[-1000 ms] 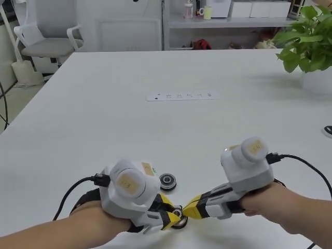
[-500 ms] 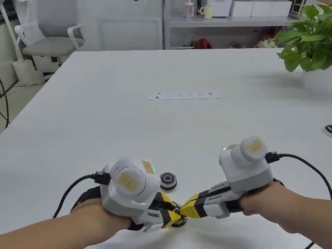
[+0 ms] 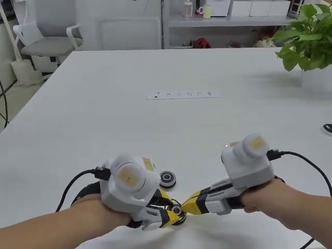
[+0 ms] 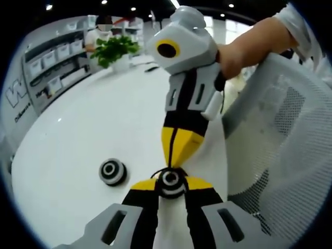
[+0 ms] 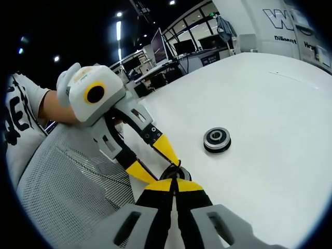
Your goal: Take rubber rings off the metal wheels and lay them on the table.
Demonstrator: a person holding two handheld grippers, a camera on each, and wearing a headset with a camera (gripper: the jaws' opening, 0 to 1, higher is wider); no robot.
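One round metal wheel (image 4: 170, 178) is clamped in the left claw (image 4: 169, 187) so the right claw (image 5: 174, 185), closed on its black rubber ring (image 5: 167, 170), can peel it

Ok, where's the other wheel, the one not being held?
In the head view the loose wheel lies on the table just beyond the left gripper and clear of it, near the front edge.

Open-plan office, long white table (image 3: 155, 124), swivel chair (image 3: 49, 37), desk monitors (image 5: 184, 47), shelved storage boxes (image 3: 260, 9)
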